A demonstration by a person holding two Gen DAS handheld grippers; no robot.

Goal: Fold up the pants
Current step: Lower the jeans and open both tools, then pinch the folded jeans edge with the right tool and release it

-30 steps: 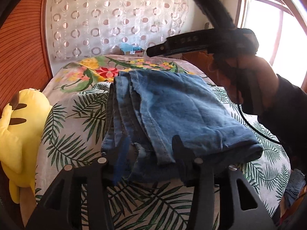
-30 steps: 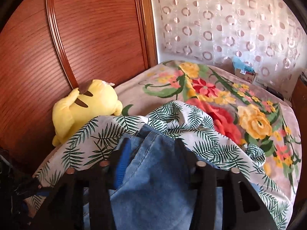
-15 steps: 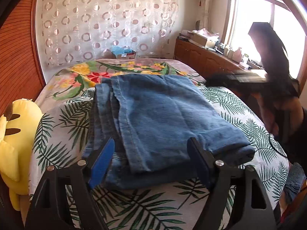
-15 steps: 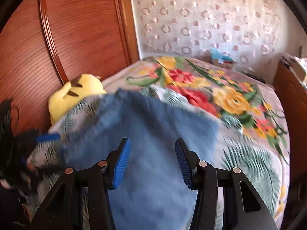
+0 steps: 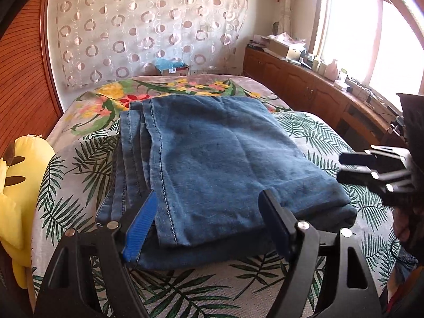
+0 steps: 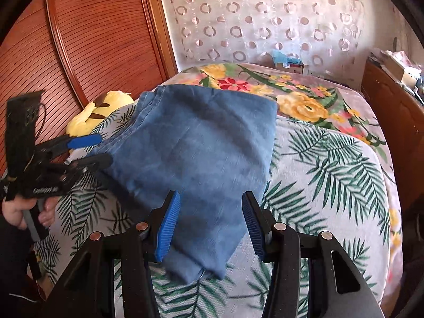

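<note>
Denim — one folded pair of pants [image 5: 217,159] on the bed [image 5: 318,132], ahead of two tools: left tool [image 5: 212,220] just opened wide, right tool [image 6: 209,222] apart — both empty.

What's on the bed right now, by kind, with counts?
Folded blue jeans: 1
Yellow plush toy: 1
Leaf-print sheet: 1
Floral blanket: 1
Total: 4

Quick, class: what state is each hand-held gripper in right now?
Left hand-held gripper: open, jaws have just been opening, holding nothing.
Right hand-held gripper: open, holding nothing, above the folded jeans.
</note>
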